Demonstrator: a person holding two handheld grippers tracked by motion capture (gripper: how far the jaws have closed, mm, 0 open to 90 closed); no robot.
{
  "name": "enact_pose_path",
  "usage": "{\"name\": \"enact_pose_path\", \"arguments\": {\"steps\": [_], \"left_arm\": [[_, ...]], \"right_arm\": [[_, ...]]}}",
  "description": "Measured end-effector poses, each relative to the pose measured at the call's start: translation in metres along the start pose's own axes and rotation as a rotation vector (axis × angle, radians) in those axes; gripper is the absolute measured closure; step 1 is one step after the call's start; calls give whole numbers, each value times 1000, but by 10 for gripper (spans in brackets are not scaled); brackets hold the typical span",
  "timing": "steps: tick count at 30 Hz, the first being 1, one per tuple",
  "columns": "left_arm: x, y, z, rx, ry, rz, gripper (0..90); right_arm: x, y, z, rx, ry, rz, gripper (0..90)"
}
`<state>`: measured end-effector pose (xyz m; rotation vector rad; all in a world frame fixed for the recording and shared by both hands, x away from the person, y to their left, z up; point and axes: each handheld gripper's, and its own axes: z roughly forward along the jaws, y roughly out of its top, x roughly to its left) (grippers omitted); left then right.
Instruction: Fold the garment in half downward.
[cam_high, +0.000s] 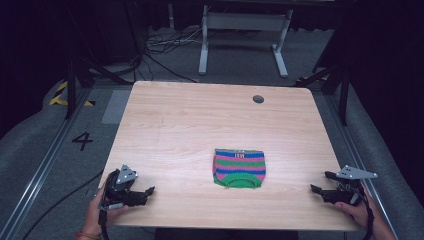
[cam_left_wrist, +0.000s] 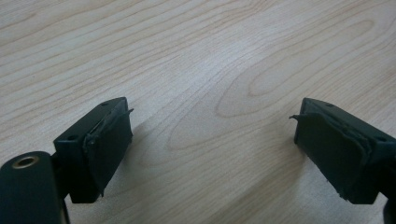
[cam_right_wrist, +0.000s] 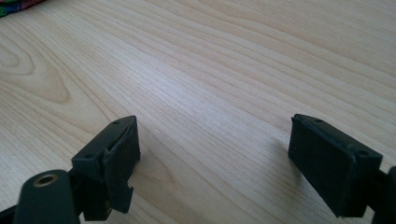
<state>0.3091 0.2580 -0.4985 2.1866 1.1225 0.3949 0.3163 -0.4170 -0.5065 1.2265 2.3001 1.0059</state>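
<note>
1. Your left gripper (cam_high: 142, 192) rests at the near left corner of the desk (cam_high: 175, 125), fingers (cam_left_wrist: 100, 144) spread, holding nothing.
2. Your right gripper (cam_high: 321, 183) rests near right, fingers (cam_right_wrist: 109, 161) spread too.
3. Between them lies a striped knitted cloth (cam_high: 239, 168), flat, well apart from both.
4. A round grommet (cam_high: 258, 99) sits far back.

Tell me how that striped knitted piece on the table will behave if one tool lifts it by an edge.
The striped knit piece lies flat and folded on the table, so it is probably soft and would droop rather than hold its shape. It looks thin, so likely light. Pinched at one edge, the fold may well open. It cannot roll or tip.
</note>
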Motion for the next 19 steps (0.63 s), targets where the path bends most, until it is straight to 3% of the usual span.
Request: {"name": "enact_pose_path", "arguments": {"steps": [9, 19], "left_arm": [[1, 3, 4, 27, 34, -48, 0], [0, 3, 4, 23, 42, -49, 0]], "right_arm": [[0, 0, 0, 0, -1, 0, 171], [-1, 0, 0, 1, 4, -5, 167]]}}
